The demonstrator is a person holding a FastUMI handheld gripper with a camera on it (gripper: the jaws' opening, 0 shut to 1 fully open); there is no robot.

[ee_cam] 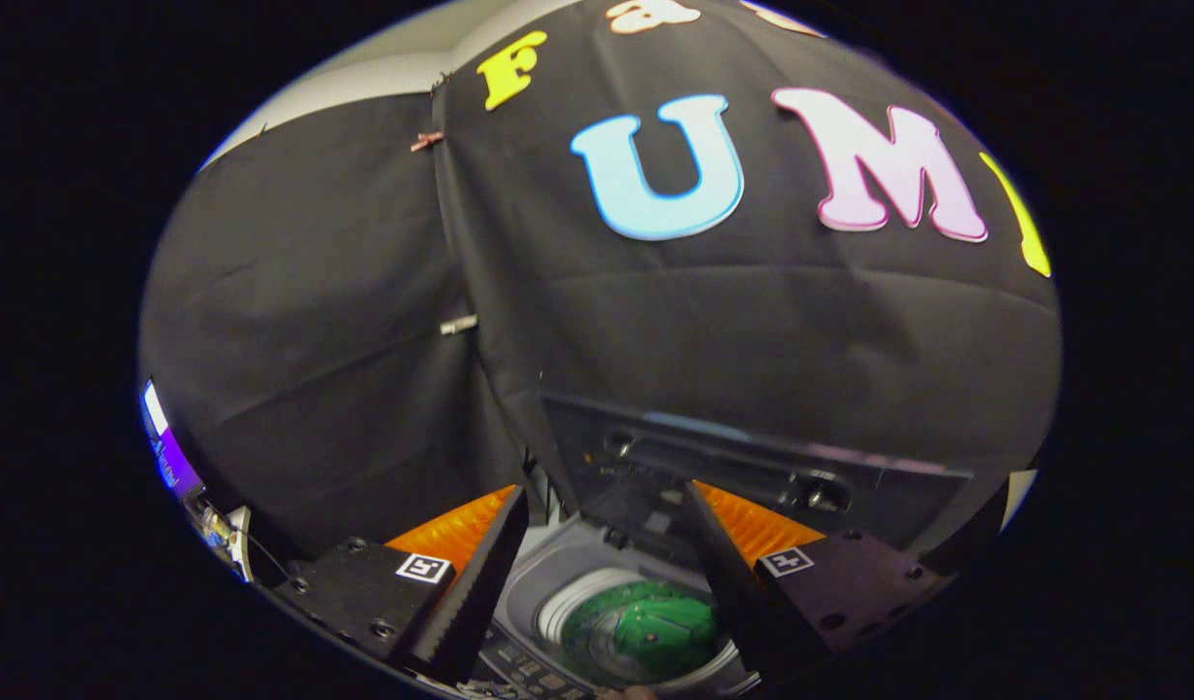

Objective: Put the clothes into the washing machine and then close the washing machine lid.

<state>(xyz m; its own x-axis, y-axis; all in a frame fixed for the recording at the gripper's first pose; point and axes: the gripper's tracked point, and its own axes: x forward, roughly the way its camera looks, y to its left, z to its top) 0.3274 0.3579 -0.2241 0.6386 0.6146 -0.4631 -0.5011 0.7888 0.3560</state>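
Black cloth (pixel 315 340) hung all around the booth, creased and pinned at a seam by small clips (pixel 458 325), and a pale strip of wall (pixel 383 68) showed above it. Off to my left, low down, a bright purple-lit screen edge (pixel 169 452) glowed beside some wiring.

Below me stood the washing machine (pixel 558 569), a top-loader with a pale grey top. Its dark lid (pixel 753 467) stood raised at the back, leaning against the cloth, so the round drum opening (pixel 582 608) lay uncovered. Down in the drum rested the clothes (pixel 660 627), a green bundle, sitting toward the side nearer my right finger. A row of buttons on the control panel (pixel 529 671) ran along the near edge of the machine.

My claw (pixel 607 544) hung above the open drum with its fingers spread wide apart. Nothing was held between them and neither finger touched the machine or the garment. The green bundle showed through the gap between the fingers, lower than the tips and clear of both, while the raised lid lay just beyond them.
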